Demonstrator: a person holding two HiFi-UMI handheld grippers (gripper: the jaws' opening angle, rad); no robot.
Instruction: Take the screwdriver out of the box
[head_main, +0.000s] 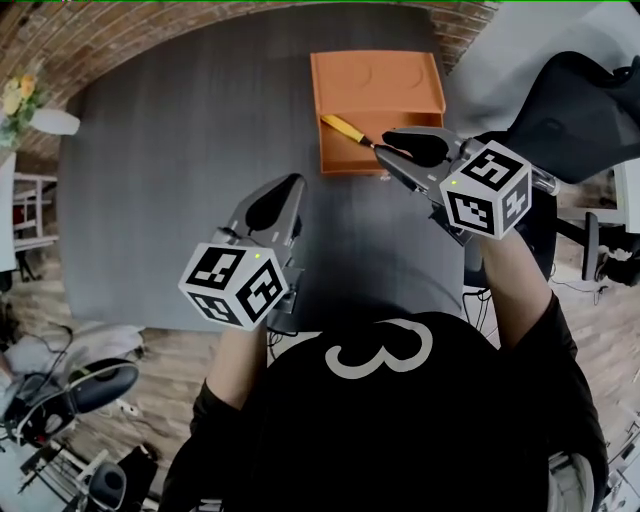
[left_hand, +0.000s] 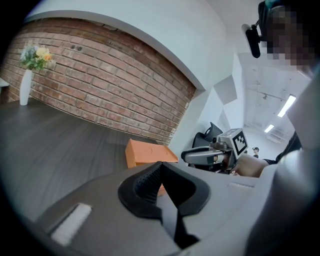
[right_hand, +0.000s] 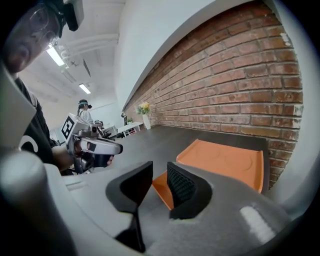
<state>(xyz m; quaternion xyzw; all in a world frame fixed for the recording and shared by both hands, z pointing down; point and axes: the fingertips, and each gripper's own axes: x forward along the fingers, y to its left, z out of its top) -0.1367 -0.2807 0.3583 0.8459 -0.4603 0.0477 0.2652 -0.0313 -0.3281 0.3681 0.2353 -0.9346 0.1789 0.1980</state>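
At the upper left, near the corner of the dark grey wooden table (head_main: 180, 180), stands a white vase of yellow flowers (head_main: 40, 115). A black office chair (head_main: 575, 110) sits at the upper right. The open orange plastic box (head_main: 375, 75) rests at top centre. Inside it, by the lower left corner, the yellow-handled screwdriver (head_main: 345, 128) lies slanted, its metal tip toward my right gripper (head_main: 380, 143). That gripper's jaws stand apart at the box's near edge, orange showing through the gap. My left gripper (head_main: 296, 185), jaws together, hangs mid-frame over bare tabletop.
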